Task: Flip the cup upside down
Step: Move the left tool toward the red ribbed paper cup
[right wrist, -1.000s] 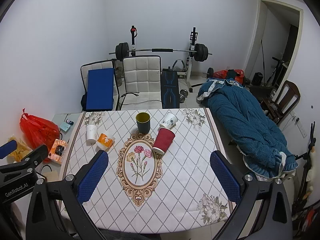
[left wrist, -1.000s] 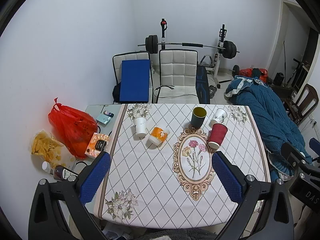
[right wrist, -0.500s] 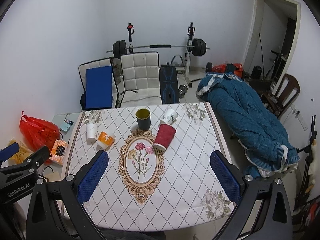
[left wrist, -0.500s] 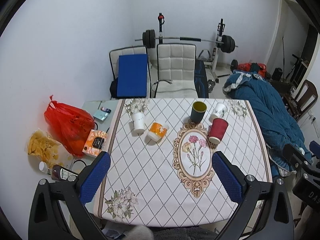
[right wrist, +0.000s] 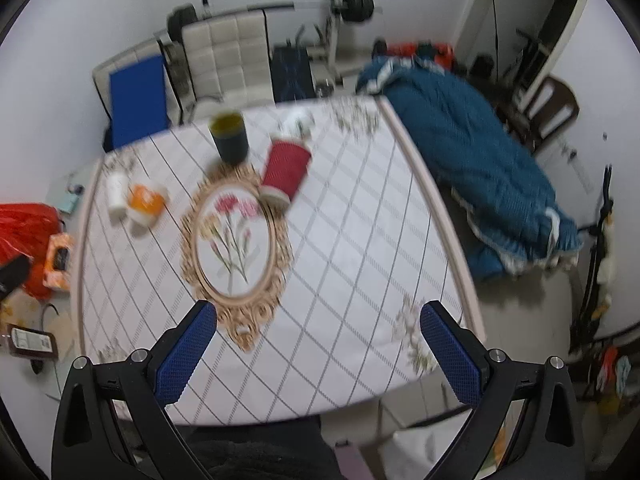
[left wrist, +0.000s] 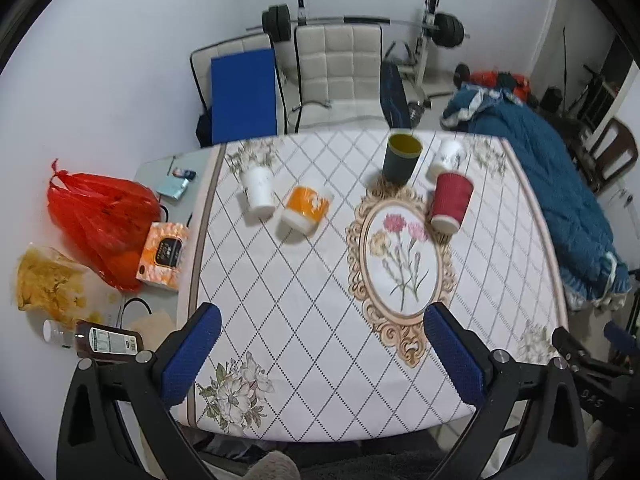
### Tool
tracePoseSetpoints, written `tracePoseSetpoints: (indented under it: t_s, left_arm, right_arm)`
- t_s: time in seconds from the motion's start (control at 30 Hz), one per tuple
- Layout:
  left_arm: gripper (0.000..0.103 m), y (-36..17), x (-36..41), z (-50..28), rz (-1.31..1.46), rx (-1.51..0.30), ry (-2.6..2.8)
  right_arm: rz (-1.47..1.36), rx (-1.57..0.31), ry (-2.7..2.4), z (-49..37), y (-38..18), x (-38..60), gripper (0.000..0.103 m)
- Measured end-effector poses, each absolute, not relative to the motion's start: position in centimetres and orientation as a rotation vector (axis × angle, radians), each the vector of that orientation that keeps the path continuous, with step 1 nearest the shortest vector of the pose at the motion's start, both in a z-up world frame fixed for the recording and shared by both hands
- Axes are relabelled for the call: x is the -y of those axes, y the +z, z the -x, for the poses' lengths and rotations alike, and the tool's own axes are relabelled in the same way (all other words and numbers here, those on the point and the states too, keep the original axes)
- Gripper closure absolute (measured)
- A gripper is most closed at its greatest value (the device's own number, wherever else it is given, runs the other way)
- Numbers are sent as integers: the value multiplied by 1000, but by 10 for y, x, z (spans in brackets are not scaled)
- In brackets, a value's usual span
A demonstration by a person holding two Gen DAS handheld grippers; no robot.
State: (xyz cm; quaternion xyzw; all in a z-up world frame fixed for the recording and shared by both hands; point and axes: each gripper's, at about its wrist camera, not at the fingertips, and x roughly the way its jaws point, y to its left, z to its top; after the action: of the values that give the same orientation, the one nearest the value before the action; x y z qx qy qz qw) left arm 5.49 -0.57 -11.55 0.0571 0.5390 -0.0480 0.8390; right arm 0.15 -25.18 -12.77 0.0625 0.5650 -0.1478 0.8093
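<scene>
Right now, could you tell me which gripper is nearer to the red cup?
Right, I think, narrowly. The right gripper faces the red cup almost head-on, while the left gripper sits further left. Both hover open, well short of it.

The left gripper (left wrist: 320, 350) is held with its 2 blue-padded fingers (left wrist: 191, 354) spread wide, nothing gripped between them. The right gripper (right wrist: 319, 350) is likewise held wide apart, its blue pads (right wrist: 449, 354) bare and nothing between the jaws.
</scene>
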Motion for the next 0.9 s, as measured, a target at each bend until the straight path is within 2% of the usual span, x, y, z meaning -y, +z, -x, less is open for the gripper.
tracePoseSetpoints:
  t_s: [0.3,0.57,0.9]
  left_arm:
    - [0,-184,57,-85,-201,-1286,-93]
    - [0,-228,125,-133,-228,-1345,-79]
    - [0,-274,198,-204,-293,-1385,-106]
  right_arm:
    - [-137,-1420,-267,-6,-255,300,0]
    - [-155,-1523,-204,-35,-308,350,0]
    - [-126,-1563,-190,-91,-347,417,0]
